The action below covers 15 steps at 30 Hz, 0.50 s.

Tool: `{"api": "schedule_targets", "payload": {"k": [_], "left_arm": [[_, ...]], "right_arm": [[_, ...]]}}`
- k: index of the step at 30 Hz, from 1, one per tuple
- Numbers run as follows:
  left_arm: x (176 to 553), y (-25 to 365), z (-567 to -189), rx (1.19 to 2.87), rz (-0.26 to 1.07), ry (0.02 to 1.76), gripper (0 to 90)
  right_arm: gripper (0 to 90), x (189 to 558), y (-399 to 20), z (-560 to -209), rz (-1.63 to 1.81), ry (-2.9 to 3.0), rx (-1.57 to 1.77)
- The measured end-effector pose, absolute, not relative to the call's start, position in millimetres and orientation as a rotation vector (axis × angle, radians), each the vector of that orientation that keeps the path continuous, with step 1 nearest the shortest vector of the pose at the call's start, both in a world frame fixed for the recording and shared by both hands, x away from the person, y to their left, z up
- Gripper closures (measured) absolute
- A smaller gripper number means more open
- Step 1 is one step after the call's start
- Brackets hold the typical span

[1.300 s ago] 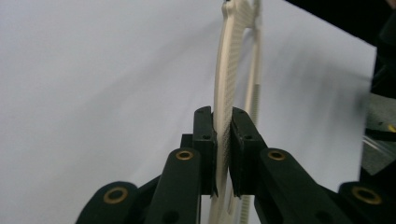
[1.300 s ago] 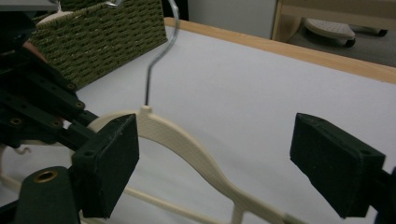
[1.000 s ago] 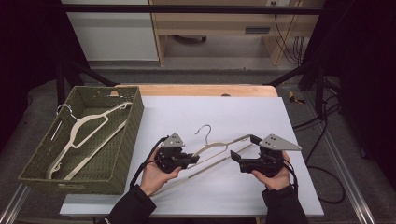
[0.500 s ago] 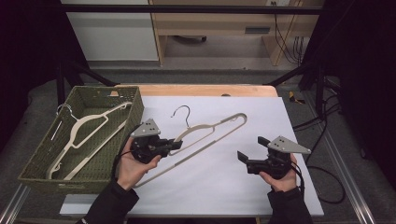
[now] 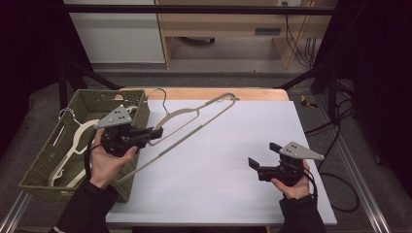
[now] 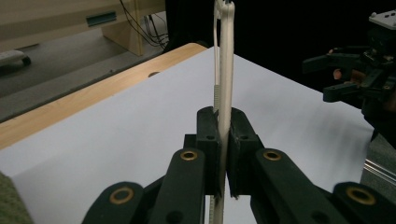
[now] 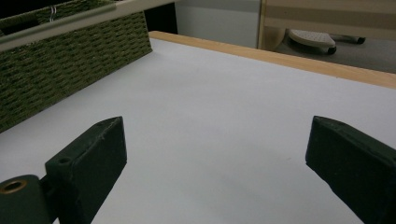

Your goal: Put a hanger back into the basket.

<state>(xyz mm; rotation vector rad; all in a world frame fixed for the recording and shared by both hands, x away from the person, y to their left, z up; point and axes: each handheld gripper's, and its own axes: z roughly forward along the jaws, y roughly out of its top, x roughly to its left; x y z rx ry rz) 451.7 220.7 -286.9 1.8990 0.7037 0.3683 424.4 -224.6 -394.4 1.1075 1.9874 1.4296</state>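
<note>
Left gripper view gets the close-up: the left gripper is clamped tight on the beige hanger's bar. From the high view the hanger has swung up toward the green basket, where another hanger lies. Right gripper sits wide open, holding nothing, over the white table.

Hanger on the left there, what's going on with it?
A person holds a gripper in each hand. The left gripper is shut on a beige hanger, holding it above the white table beside the green basket, where more hangers lie. The right gripper is open with nothing in it, low over the table.
</note>
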Motion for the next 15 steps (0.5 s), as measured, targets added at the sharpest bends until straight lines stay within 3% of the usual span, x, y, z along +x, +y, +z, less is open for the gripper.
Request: {"api": "schedule_targets", "payload": {"k": [15], "left_arm": [[461.6,275.4,-265.7,1.862,0.483,0.763,84.5]], "right_arm": [[5.5,425.6,-226.4,-396.1,1.414,1.987,1.121]]}}
